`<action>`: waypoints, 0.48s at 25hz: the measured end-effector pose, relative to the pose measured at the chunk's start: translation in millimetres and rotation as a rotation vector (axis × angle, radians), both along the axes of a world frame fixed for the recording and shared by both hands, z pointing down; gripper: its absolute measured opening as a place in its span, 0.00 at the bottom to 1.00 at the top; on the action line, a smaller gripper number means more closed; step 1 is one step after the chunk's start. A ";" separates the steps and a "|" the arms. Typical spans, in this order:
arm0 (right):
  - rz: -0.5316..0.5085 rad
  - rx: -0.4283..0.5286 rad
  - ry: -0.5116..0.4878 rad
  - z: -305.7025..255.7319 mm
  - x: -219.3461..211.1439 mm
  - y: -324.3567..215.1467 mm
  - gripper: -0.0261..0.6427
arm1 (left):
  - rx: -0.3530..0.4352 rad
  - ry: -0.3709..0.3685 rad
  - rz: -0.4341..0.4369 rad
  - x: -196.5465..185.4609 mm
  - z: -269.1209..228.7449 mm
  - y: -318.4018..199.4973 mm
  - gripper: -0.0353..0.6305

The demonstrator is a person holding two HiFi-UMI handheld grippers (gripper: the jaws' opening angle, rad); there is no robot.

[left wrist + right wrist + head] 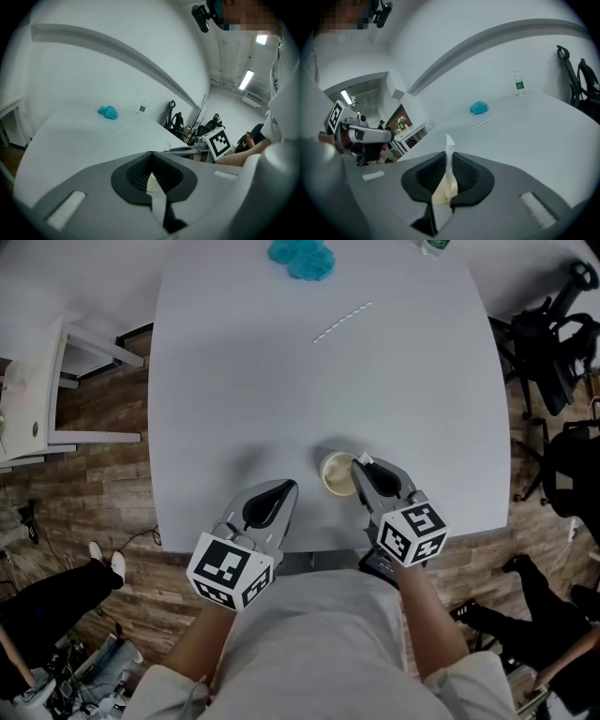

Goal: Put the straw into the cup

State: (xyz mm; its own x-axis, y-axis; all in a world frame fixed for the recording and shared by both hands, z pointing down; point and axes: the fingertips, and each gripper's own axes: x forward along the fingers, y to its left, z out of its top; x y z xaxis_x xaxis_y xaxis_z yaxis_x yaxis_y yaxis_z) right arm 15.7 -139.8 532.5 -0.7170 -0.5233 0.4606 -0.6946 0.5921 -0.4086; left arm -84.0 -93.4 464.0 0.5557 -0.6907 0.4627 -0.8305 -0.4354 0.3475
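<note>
A white straw (342, 322) lies loose on the far part of the grey-white table (234, 409), well away from both grippers; it also shows as the straw (487, 120). A cream cup (335, 474) stands near the front edge. My right gripper (361, 465) is at the cup's right side, its jaws shut on the cup's thin wall, which stands up edge-on between the pads (449, 157). My left gripper (284, 487) rests to the left of the cup, apart from it. Its jaws (151, 157) meet at the tips with nothing between them.
A blue crumpled thing (302, 257) and a water bottle (519, 84) sit at the table's far edge. Black chairs (553, 324) stand to the right, a white shelf unit (37, 390) to the left. Someone's legs (47, 596) show at lower left.
</note>
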 end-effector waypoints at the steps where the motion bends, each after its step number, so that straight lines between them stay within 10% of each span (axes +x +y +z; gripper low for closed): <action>1: 0.000 -0.001 0.001 1.0 0.0 0.2 0.11 | 0.000 0.000 0.000 0.0 0.2 0.1 0.08; 12: -0.001 0.014 0.027 7.8 2.5 -1.7 0.12 | -0.013 -0.003 -0.002 -1.1 5.2 5.8 0.08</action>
